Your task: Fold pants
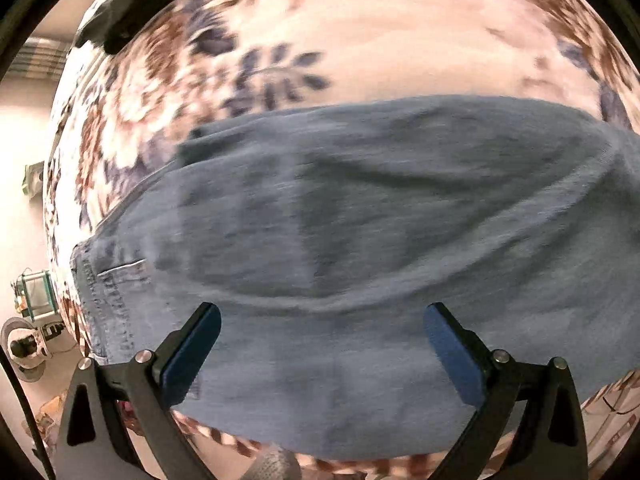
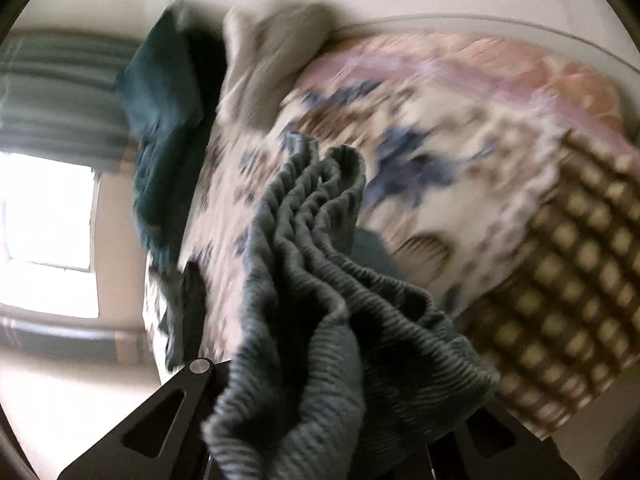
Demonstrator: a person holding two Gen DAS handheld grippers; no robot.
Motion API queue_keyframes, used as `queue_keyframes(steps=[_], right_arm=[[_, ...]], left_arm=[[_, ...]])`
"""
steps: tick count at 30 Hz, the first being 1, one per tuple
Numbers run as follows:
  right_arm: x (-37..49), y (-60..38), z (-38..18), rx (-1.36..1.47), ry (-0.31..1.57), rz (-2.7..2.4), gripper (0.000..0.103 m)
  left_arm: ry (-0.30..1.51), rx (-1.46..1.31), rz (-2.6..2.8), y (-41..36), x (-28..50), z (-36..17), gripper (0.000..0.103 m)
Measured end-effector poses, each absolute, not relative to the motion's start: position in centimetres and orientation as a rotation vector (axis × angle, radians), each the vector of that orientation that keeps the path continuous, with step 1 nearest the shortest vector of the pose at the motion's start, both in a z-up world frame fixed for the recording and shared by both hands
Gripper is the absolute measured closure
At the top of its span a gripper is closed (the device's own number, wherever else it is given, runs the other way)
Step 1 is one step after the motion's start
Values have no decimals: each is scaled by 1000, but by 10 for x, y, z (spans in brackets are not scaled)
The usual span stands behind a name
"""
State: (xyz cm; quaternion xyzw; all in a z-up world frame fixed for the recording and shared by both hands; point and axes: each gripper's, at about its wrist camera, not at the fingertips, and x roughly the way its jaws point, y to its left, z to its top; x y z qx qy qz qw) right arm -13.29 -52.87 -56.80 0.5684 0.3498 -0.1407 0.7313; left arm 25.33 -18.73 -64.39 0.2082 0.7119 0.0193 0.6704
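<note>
Left gripper [image 1: 322, 360]: nearest in left wrist view, blue pads spread wide, nothing between them, hovering over the denim.
Pants [image 1: 360, 264]: blue jeans lying across the floral bedspread [image 1: 360, 32], filling near and middle of the left view; waistband and pocket stitching at near left, cloth running off to the right edge.
Right gripper [image 2: 320, 432]: only the black arms show at the bottom of the right wrist view; fingertips buried under bunched cloth, fingers pressed together pinching it.
Held cloth [image 2: 312, 280]: grey-blue ribbed-looking fabric, gathered in folds, standing up from the jaws; motion blur, so cannot tell from this view alone which part of the pants it is.
Only in right view: teal garment [image 2: 164, 120] and beige cloth [image 2: 272, 48] heaped at the far left of the bed, checked brown blanket [image 2: 560, 280] at right, bright window [image 2: 44, 240] at left.
Only in left view: dark garment [image 1: 116, 12] at far left corner, clutter on the floor [image 1: 32, 312] at near left.
</note>
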Motion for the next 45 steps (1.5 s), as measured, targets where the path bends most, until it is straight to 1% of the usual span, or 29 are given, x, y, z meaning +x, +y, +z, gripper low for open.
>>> queue_keyframes(steps=[4, 8, 13, 16, 17, 19, 21, 22, 23, 24, 28, 30, 32, 34, 37, 39, 42, 43, 44, 45], right_arm=[[-111, -473, -565, 1217, 830, -249, 98], [-81, -401, -576, 1175, 907, -157, 97], [-48, -294, -608, 1092, 1029, -21, 97], [-36, -219, -632, 984, 1131, 45, 97], [-34, -206, -638, 959, 1154, 56, 97], [-27, -172, -657, 849, 1263, 55, 91], [-25, -162, -657, 803, 1296, 49, 79], [-22, -159, -652, 794, 1325, 81, 57], [-19, -160, -647, 794, 1343, 107, 30], [-19, -160, -638, 803, 1355, 161, 24], [-36, -178, -591, 814, 1332, 292, 23], [-48, -199, -575, 813, 1318, 267, 23], [-53, -226, -570, 817, 1324, 198, 23], [-60, -254, -573, 820, 1333, 92, 23], [-79, -304, -597, 861, 1379, -114, 23], [-91, -328, -611, 892, 1404, -208, 23], [-102, -351, -629, 936, 1429, -281, 23], [-106, -356, -634, 949, 1434, -286, 23], [-109, -357, -638, 954, 1442, -291, 23], [-111, -357, -640, 942, 1447, -292, 23]], left_arm=[[1588, 455, 79, -146, 259, -632, 0], [1588, 393, 144, -86, 258, -620, 0], [1615, 281, 245, 1, 246, -612, 0], [1622, 231, 307, 49, 235, -608, 0], [1625, 207, 323, 62, 232, -607, 0], [1643, 157, 366, 90, 225, -605, 0], [1649, 113, 387, 105, 222, -603, 0], [1644, 92, 395, 111, 221, -601, 0], [1639, 69, 392, 114, 222, -598, 0], [1631, 47, 385, 116, 225, -596, 0], [1610, -87, 304, 101, 238, -581, 0], [1604, -143, 244, 85, 246, -580, 0], [1619, -174, 175, 62, 255, -587, 0], [1654, -184, 105, 40, 262, -602, 0], [1705, -168, 13, 5, 269, -630, 0], [1715, -104, -56, -20, 270, -651, 0], [1727, 79, -88, -46, 260, -680, 1], [1703, 104, -87, -48, 256, -681, 6], [1668, 104, -90, -47, 252, -675, 29], [1642, 95, -106, -47, 250, -667, 48]])
